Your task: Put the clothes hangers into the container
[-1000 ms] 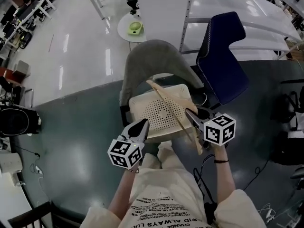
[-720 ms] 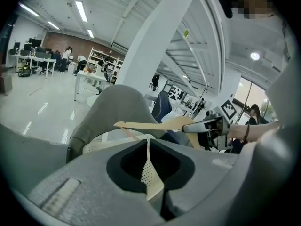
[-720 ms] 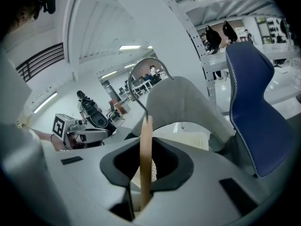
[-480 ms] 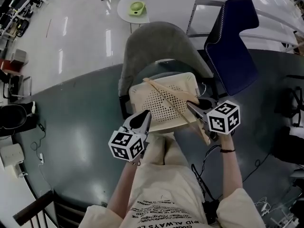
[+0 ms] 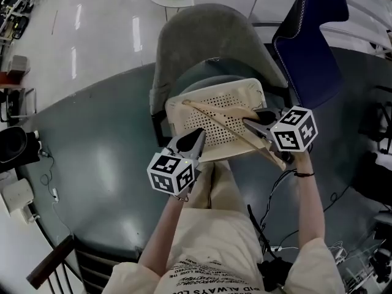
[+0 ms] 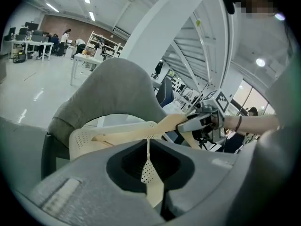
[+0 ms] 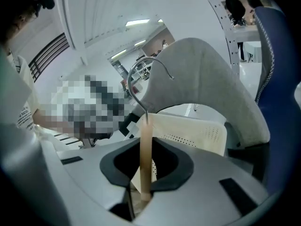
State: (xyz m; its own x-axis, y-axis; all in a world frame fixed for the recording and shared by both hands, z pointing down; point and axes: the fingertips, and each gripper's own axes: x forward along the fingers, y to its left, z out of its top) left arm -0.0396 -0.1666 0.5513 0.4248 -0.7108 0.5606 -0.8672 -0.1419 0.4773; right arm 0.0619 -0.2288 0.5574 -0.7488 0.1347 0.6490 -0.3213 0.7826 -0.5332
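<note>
A cream container (image 5: 239,94) with many small holes is seen on the seat of a grey chair (image 5: 202,41), and a blue chair (image 5: 312,35) is seen just beside that one. A wooden hanger (image 5: 229,130) is laid slanting over the container, with its far end above the holed floor and its near end poking out past the near right rim. The hanger is made of pale wood, shaped like a wide V, and a bent metal hook (image 7: 136,79) is fixed at its top. The hanger's wooden bar is pinched tight by the right gripper (image 5: 251,124), near the right side of the container, so the hanger is carried by that gripper and is not let go. In the right gripper view the bar (image 7: 146,159) is seen standing straight up between the closed jaws, with the container (image 7: 197,131) just behind it. The near left rim of the container is held by the left gripper (image 5: 197,133). In the left gripper view a thin piece of the holed wall is clamped between the jaws of that gripper (image 6: 149,173), and the hanger (image 6: 141,132) is seen stretched across the container (image 6: 82,136) to the right gripper (image 6: 188,124)
</note>
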